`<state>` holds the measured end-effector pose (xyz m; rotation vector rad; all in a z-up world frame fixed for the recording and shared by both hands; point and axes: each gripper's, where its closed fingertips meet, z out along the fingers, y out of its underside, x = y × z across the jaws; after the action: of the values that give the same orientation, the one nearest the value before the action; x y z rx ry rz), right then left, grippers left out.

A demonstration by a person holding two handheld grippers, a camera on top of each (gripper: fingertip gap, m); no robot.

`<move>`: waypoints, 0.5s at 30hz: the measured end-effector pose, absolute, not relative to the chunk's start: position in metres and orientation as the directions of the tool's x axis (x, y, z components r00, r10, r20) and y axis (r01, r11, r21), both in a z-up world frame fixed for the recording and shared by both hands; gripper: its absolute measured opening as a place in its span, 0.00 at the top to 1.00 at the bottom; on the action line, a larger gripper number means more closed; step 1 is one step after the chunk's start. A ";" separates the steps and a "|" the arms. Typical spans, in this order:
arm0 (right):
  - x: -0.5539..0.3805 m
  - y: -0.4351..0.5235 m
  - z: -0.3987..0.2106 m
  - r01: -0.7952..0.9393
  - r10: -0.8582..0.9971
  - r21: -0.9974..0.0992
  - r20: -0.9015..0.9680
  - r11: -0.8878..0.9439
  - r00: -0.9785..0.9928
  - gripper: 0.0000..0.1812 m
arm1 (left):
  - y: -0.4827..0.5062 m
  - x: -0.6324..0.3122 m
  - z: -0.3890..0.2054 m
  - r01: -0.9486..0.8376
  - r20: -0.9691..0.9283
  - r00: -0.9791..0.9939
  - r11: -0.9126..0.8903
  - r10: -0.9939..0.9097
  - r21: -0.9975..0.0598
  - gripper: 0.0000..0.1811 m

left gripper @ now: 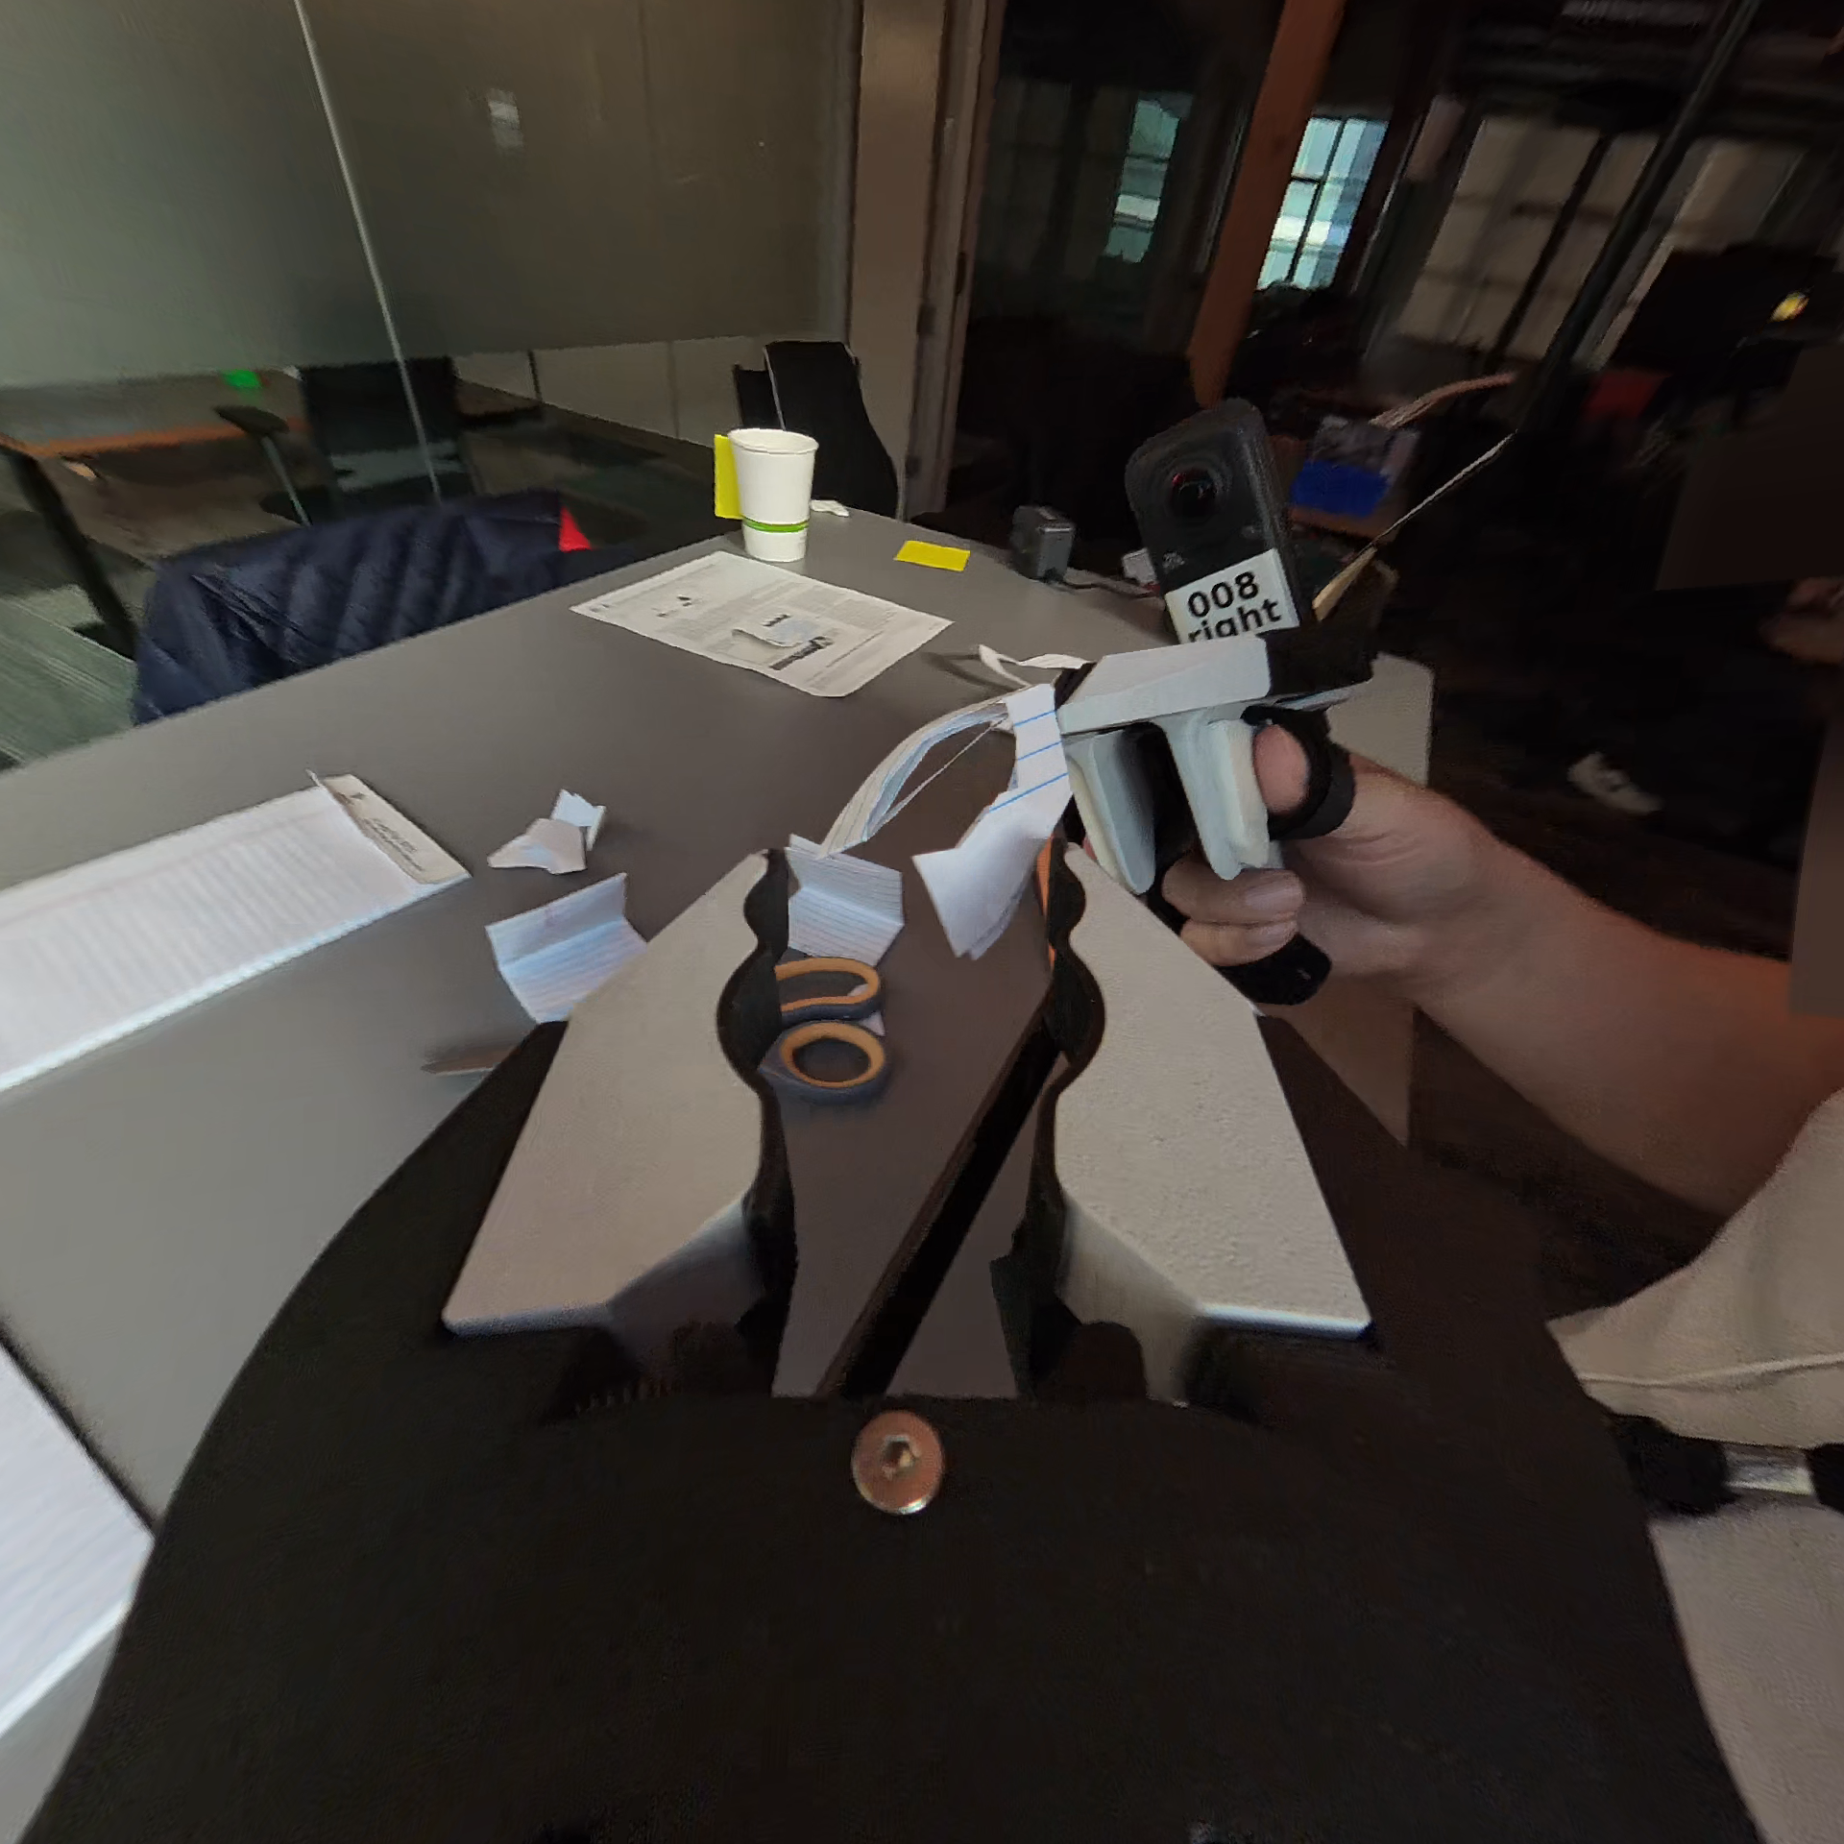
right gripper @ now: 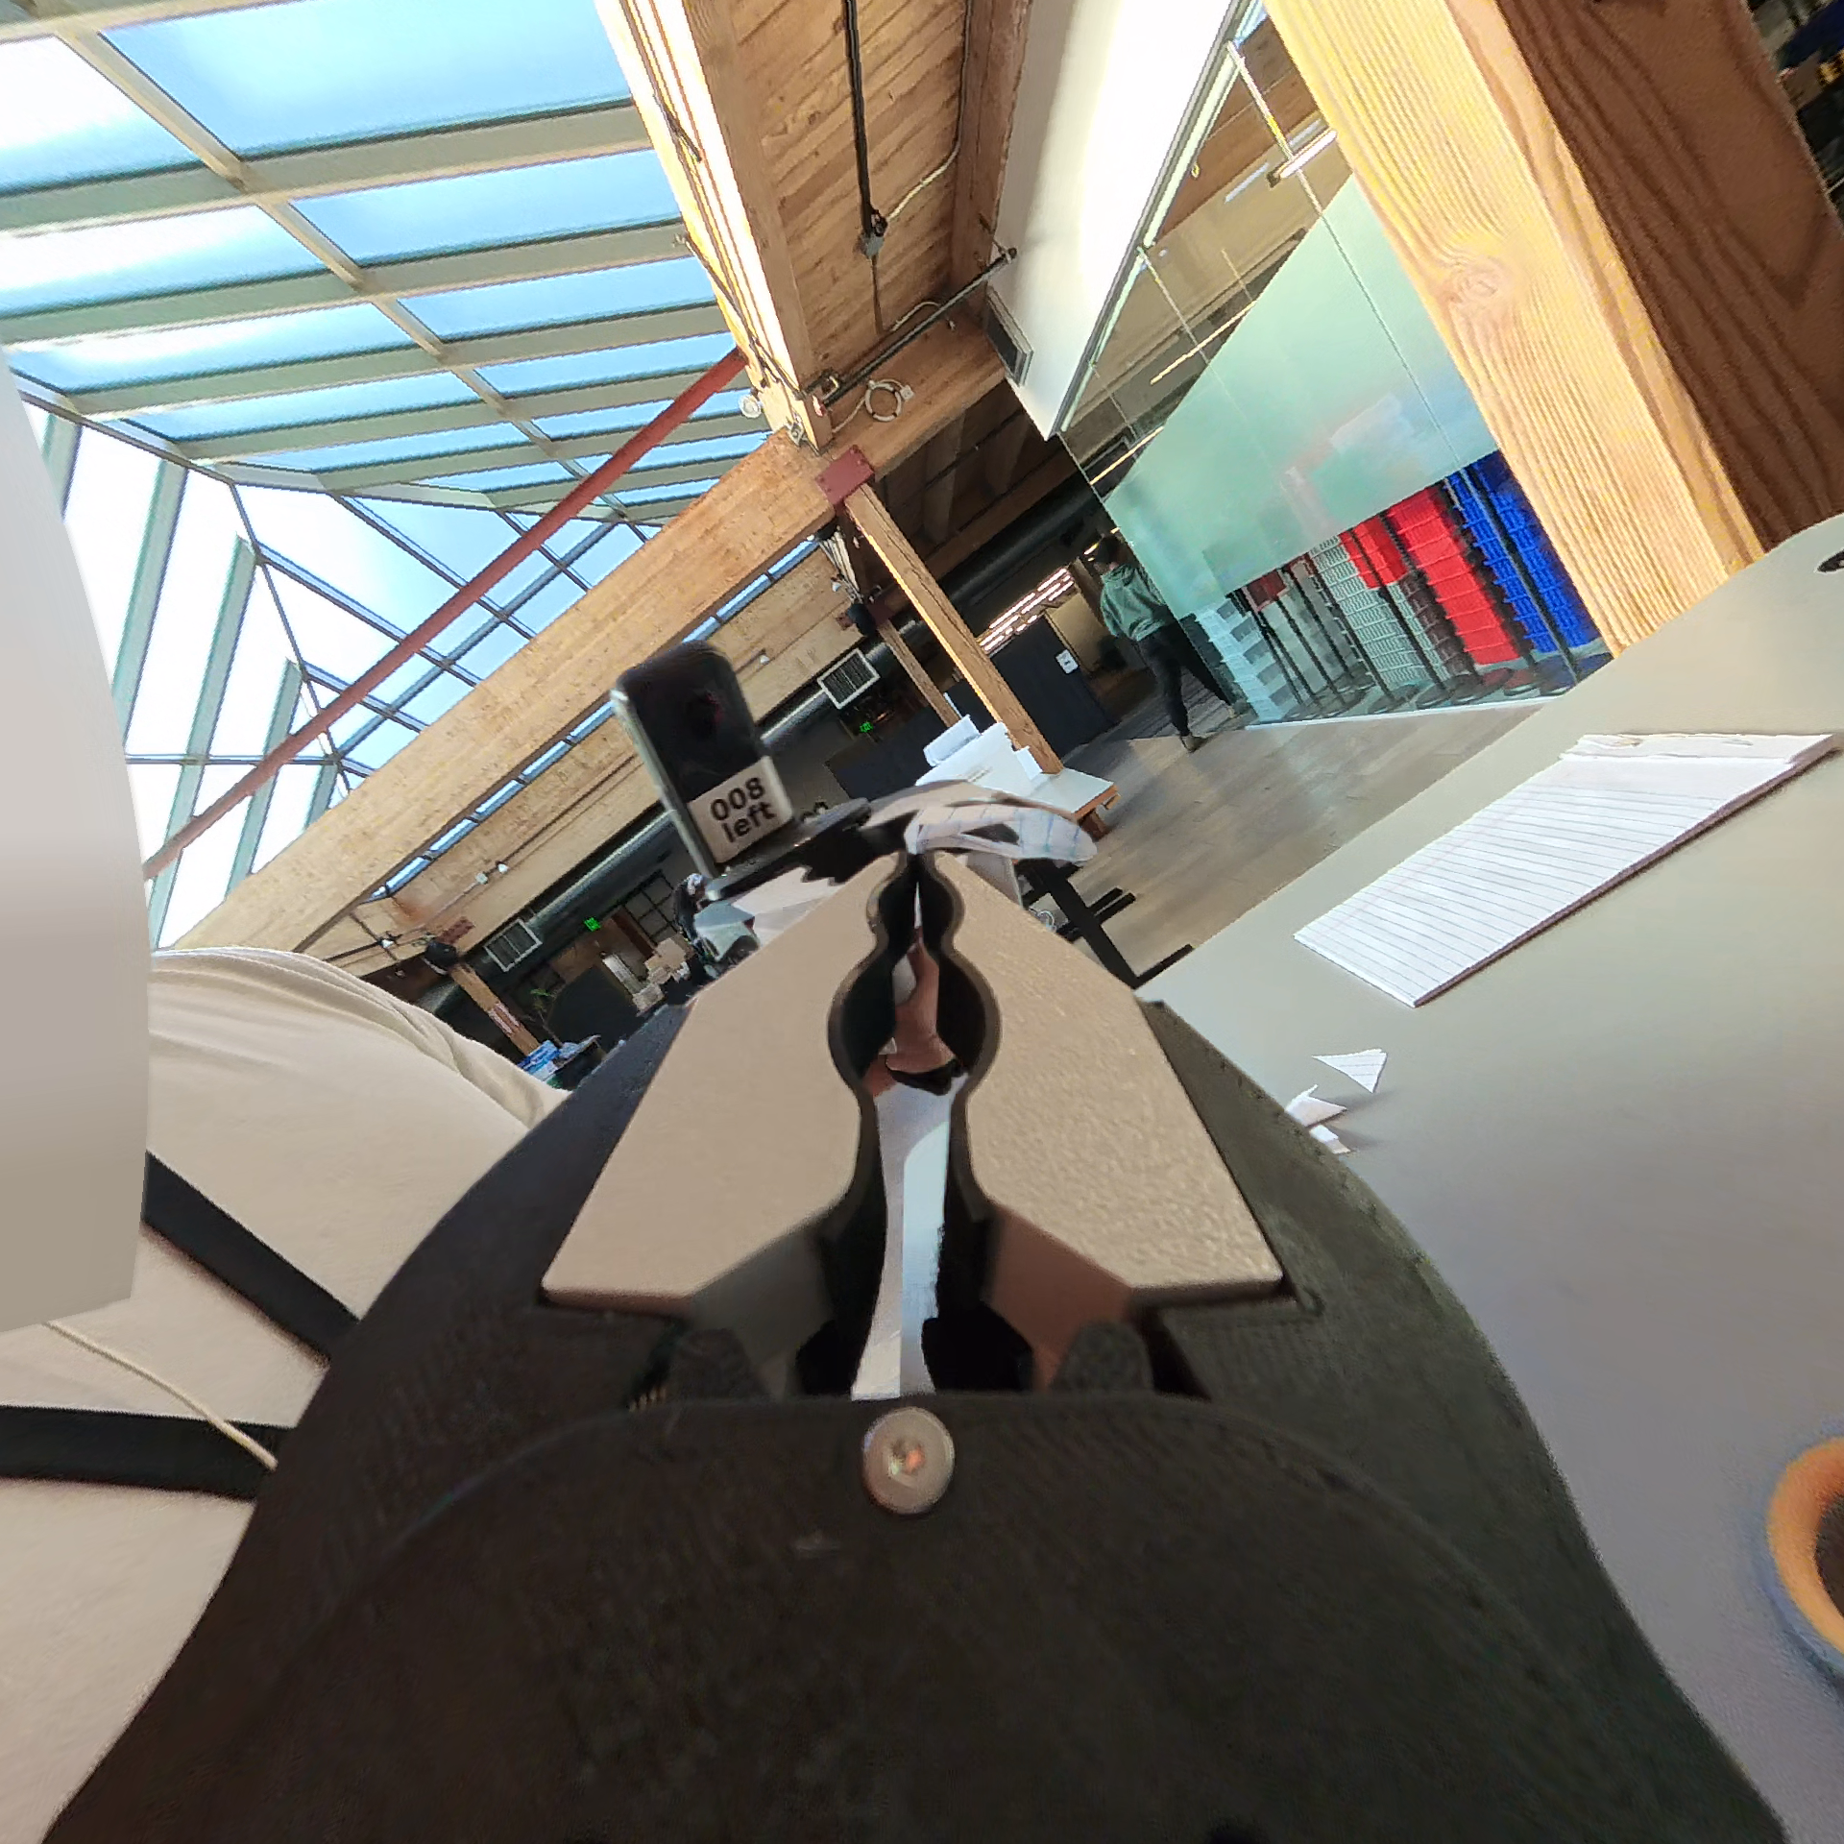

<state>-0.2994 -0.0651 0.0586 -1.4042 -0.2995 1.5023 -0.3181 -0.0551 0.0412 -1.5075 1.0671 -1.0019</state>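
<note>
Left gripper (left gripper: pixel 913 888): jaws spread wide, nothing between them, held above the grey table (left gripper: pixel 299 1148). Through the gap, on the table below, lie orange-and-grey scissors (left gripper: pixel 828 1028) and a folded scrap of lined paper (left gripper: pixel 843 903).

Right gripper (left gripper: pixel 1048 788) (seen side-on from the left wrist view): held in a bare hand (left gripper: pixel 1327 878), jaws pinched narrow on a torn, crumpled strip of lined paper (left gripper: pixel 983 858). The strip hangs from the tips, clear of the table; a curled tail of it arcs left toward the left gripper's tips. In the right wrist view the same paper (right gripper: pixel 998 823) bunches just beyond the near-closed fingertips (right gripper: pixel 903 878); whether it touches the left gripper is hard to tell, the far end being blurred.

Table, left of the grippers: two more torn scraps, one crumpled (left gripper: pixel 549 838), one folded (left gripper: pixel 564 948). A lined notepad (left gripper: pixel 190 898) lies further left. Toward the far edge: a printed sheet (left gripper: pixel 763 619), a white paper cup (left gripper: pixel 773 494), a yellow sticky note (left gripper: pixel 931 555). A dark blue jacket (left gripper: pixel 339 589) sits beyond the table's far edge.
</note>
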 end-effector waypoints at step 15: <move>-0.298 -0.072 0.048 -0.459 0.746 -0.745 -0.626 -0.485 0.227 1.00 | -0.065 -0.323 0.055 -0.069 0.103 0.208 -0.119 -0.973 -0.990 0.97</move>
<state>-0.2980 -0.0716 0.0483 -1.4745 -0.2864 1.4805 -0.3227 -0.0648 0.0545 -1.4409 1.0581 -1.0950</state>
